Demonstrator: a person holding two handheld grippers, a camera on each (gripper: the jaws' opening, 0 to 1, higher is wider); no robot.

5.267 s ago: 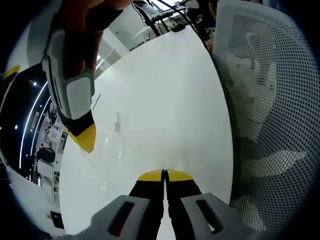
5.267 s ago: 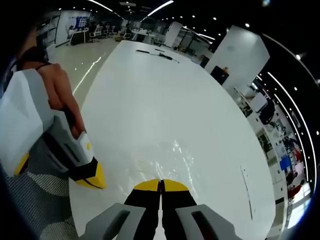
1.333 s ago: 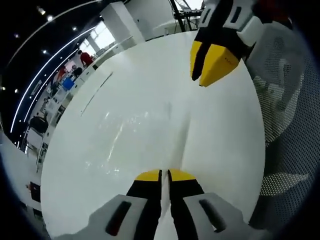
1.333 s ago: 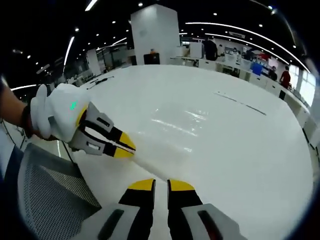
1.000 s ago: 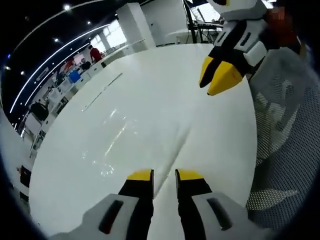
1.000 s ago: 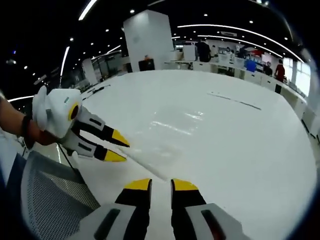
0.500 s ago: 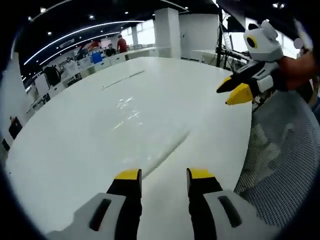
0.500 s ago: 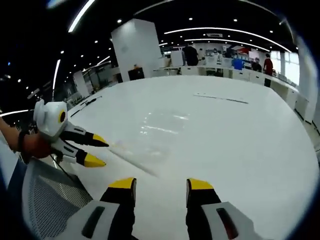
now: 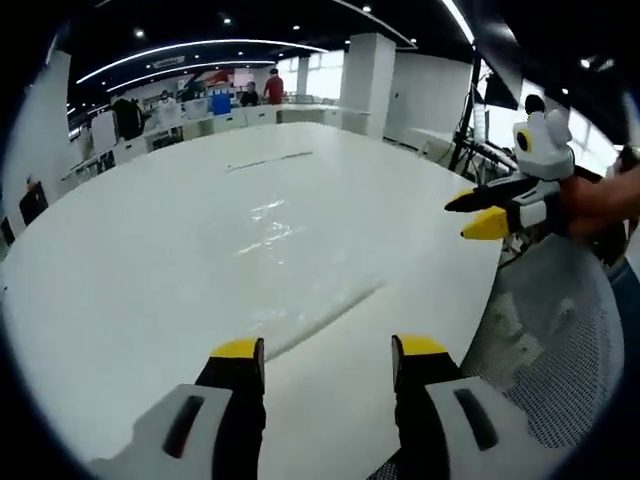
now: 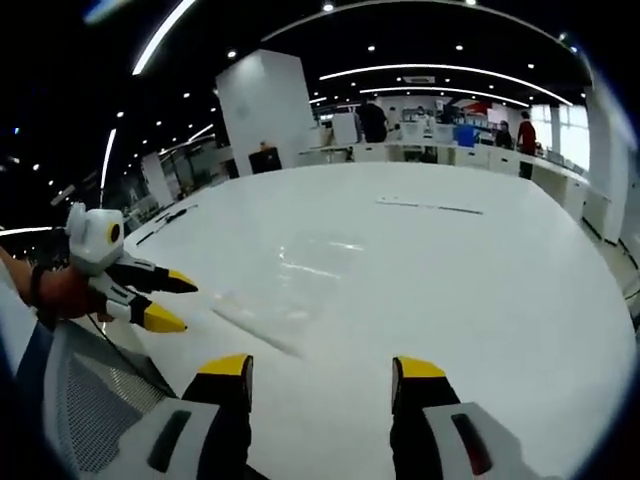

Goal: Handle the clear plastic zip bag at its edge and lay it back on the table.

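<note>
**Bag flat on the table, both grippers wide and empty**

I see a big white table [image 9: 150, 250] spread under me in both views, its round edge running past a grey mesh chair [image 9: 545, 340] on the near side. In the right gripper view the same table [image 10: 480, 270] runs back toward an open office with ceiling lights, a white pillar [image 10: 265, 105] and a few people standing far off; the chair [image 10: 85, 395] shows low at the left there.

The bag [image 9: 300, 270] lies flat on the table, well in from the edge, clear enough that I mostly read it by its glare and by the long straight edge nearest me. In the right gripper view the bag [image 10: 290, 290] lies ahead of my jaws and a little left, its near edge a dark line.

My left gripper [image 9: 325, 350] has its jaws spread wide with nothing between them, above the table just short of the bag's edge. My right gripper [image 10: 320, 370] is likewise spread wide and holds nothing. I also see the right gripper from the left view, at the table's edge, jaws parted, a hand [image 9: 600, 205] behind it. The left gripper, seen from the right view, is parted too, near the bag's left end.
</note>
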